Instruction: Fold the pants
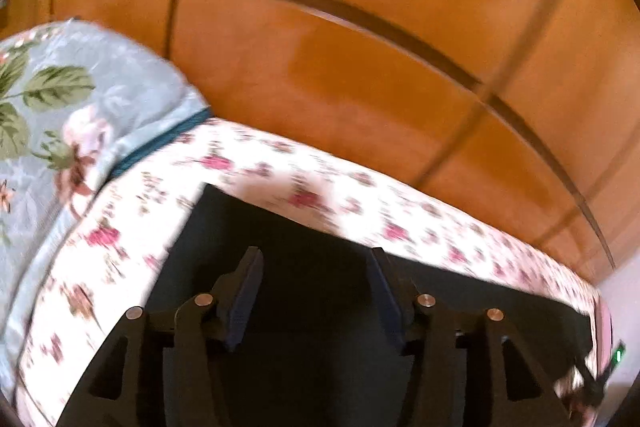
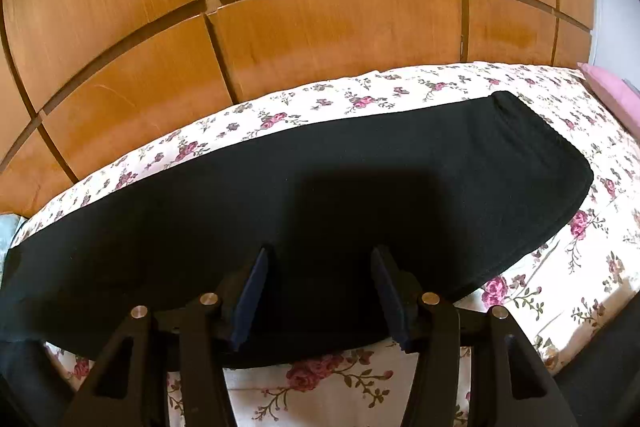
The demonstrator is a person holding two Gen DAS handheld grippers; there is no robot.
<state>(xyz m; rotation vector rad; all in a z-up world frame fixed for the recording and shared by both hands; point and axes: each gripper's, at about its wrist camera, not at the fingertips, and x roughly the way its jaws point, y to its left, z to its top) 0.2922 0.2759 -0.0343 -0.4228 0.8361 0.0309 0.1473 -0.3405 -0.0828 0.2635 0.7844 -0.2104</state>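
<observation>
Both sets of jaws stand apart with nothing clamped between them. On the left gripper (image 1: 316,259) the two dark pads are spread wide over black cloth, and no fabric is pinched between them. On the right gripper (image 2: 322,259) the pads stand at a similar spread, likewise over black cloth, with the gap between them free of any fold or edge.

Black pants (image 2: 304,195) lie flat on the bed, folded lengthwise into one long band that runs from the left side of the right wrist view to the right. Their ribbed waistband (image 2: 532,131) is at the right end, rounded at the corner. The near edge of the band passes just under the right gripper's fingers. In the left wrist view, which is blurred, one squared end of the pants (image 1: 248,227) lies beneath the gripper, its corner toward the upper left.

Under the garment is a white bedsheet (image 2: 560,267) printed with small pink roses; it shows on all visible sides of the pants. A pink pillow (image 2: 612,95) lies at the far right edge of the bed. At the left end of the bed a pale blue quilt (image 1: 80,99) with large leaf and flower print is bunched up, a dark teal edging along its border touching the sheet.

Behind the bed stands a wooden panelled wall (image 2: 320,27), orange-brown, divided by dark grooves.
</observation>
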